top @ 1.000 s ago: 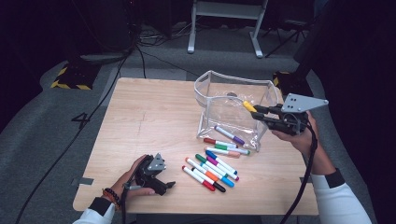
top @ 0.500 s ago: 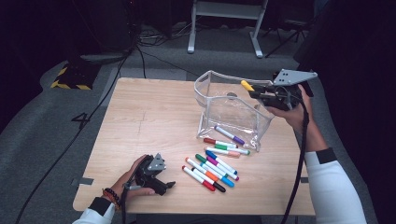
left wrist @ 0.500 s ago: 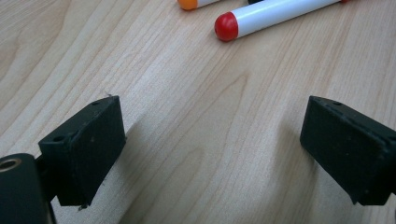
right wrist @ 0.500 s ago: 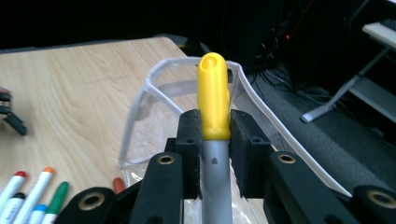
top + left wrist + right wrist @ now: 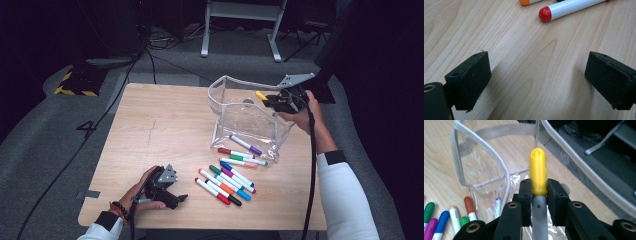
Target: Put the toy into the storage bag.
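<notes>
- A light wooden table (image 5: 165, 125) is set on a grey floor (image 5: 45, 150).
- A clear pouch (image 5: 245, 120) is stood on its far right part.
- Loose markers (image 5: 227, 180) are laid in a cluster just before the pouch.

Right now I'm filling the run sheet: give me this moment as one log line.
right claw: shut on yellow marker | position: at clear pouch rim | left claw: open, on table | loose markers: beside pouch
</notes>
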Motion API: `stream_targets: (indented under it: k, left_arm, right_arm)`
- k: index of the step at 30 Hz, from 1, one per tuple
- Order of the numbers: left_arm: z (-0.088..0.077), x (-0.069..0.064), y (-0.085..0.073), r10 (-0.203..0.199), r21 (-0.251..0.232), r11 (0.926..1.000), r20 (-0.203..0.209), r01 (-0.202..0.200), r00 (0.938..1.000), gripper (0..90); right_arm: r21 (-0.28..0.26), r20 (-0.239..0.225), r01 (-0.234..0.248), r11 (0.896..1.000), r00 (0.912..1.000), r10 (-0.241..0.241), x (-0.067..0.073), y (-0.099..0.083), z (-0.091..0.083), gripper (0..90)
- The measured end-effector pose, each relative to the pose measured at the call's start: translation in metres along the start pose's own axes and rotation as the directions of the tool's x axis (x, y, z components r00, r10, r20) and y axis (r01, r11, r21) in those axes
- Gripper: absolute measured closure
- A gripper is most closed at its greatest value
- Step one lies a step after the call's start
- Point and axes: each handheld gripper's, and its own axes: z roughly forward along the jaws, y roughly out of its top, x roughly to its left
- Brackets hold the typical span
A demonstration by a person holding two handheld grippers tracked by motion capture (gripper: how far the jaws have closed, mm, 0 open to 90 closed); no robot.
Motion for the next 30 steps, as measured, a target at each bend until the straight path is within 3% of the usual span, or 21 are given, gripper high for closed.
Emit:
stream_targets:
  k: [7,10,18,19,21,26,30]
  left_arm:
    - [0.0,0.0,0.0,0.0,0.0,1.0,0.0,0.0,1.0,7.0]
    - [0.0,0.0,0.0,0.0,0.0,1.0,0.0,0.0,1.0,7.0]
    - [0.0,0.0,0.0,0.0,0.0,1.0,0.0,0.0,1.0,7.0]
    - [0.0,0.0,0.0,0.0,0.0,1.0,0.0,0.0,1.0,6.9]
    - [0.0,0.0,0.0,0.0,0.0,1.0,0.0,0.0,1.0,7.0]
    - [0.0,0.0,0.0,0.0,0.0,1.0,0.0,0.0,1.0,7.0]
    - [0.0,0.0,0.0,0.0,0.0,1.0,0.0,0.0,1.0,7.0]
  right_arm:
    - [0.117,0.002,-0.025,0.993,0.9997,0.025,-0.003,-0.008,0.012,74.5]
    - [0.138,0.0,-0.048,0.989,0.9988,0.048,-0.004,-0.01,0.016,74.5]
    - [0.208,-0.095,0.006,0.978,0.9954,0.015,0.004,-0.006,0.022,73.6]
    - [0.21,-0.101,0.011,0.978,0.9949,0.01,0.005,-0.006,0.022,70.9]
    - [0.207,-0.07,-0.002,0.978,0.9974,0.017,0.005,-0.005,0.022,64.4]
    - [0.166,-0.042,-0.025,0.986,0.9986,0.032,0.004,-0.006,0.016,56.7]
    - [0.091,-0.021,-0.051,0.994,0.9983,0.054,0.0,-0.008,0.004,51.5]
